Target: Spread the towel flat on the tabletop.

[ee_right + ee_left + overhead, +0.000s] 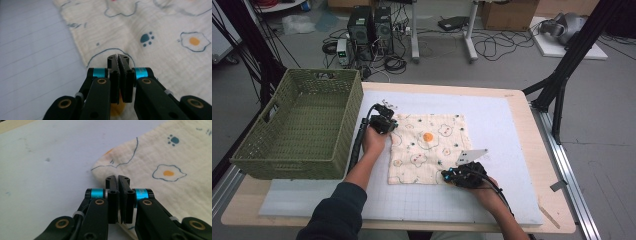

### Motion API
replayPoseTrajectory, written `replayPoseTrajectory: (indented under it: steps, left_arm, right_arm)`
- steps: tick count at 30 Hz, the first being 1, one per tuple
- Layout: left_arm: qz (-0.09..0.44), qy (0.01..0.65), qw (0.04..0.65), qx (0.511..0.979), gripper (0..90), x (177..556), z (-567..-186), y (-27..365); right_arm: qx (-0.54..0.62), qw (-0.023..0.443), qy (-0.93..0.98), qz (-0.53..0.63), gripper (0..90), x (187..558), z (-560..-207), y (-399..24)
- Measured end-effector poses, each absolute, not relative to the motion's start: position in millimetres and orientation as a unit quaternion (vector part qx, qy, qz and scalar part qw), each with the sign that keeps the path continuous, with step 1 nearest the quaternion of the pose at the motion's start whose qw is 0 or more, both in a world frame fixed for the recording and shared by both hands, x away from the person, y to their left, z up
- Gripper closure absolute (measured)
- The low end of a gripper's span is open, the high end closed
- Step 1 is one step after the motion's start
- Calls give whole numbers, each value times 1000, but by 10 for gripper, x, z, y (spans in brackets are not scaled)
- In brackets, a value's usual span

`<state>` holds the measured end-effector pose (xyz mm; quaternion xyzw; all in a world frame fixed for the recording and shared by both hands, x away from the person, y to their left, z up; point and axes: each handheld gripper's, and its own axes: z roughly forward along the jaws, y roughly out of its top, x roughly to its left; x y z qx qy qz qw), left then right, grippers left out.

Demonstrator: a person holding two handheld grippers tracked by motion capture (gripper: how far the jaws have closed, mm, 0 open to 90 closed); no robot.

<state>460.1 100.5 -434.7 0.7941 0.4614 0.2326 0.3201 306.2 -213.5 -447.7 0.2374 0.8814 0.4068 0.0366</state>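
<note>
Cream muslin printed with fried eggs and paw marks makes up the cloth (428, 149), which lies spread flat on the white gridded mat (502, 125), a little left of the mat's middle. The cloth is roughly square and its edges are slightly wavy.

The left gripper (385, 123) sits at the cloth's far left corner. In the left gripper view its jaws stand pressed together, with the cloth's edge (160, 162) pinched between them low down. The left hand (374, 141) lies just off the cloth's left edge, on the mat.

The right gripper (451, 175) sits at the cloth's near right corner, with its grey plate above it. In the right gripper view its jaws are likewise closed narrow, and a fold of the cloth (155, 32) is caught between them. The right hand (484, 187) is just beyond that corner, towards the near side of the mat.

A green woven basket (299, 125) stands to the left of the cloth, beyond the left hand, partly over the mat's left edge. The mat rests on a pale wooden table (542, 165).
</note>
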Motion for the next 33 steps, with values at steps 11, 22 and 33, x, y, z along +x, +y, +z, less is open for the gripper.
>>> replayPoseTrajectory:
  steps: [11, 22, 33]
  left_arm:
    - [174, 476, 384, 772, 526, 4502, -4326, 1141]
    - [156, 430, 425, 781, 447, 4147, -4135, 1041]
    - [137, 431, 415, 789, 487, 3898, -4308, 1160]
  right_arm:
    - [291, 54, 848, 439, 454, 3134, -4391, -2292]
    - [450, 186, 782, 389, 485, 3587, -4466, -2656]
    - [438, 210, 804, 344, 871, 3638, -4453, -2597]
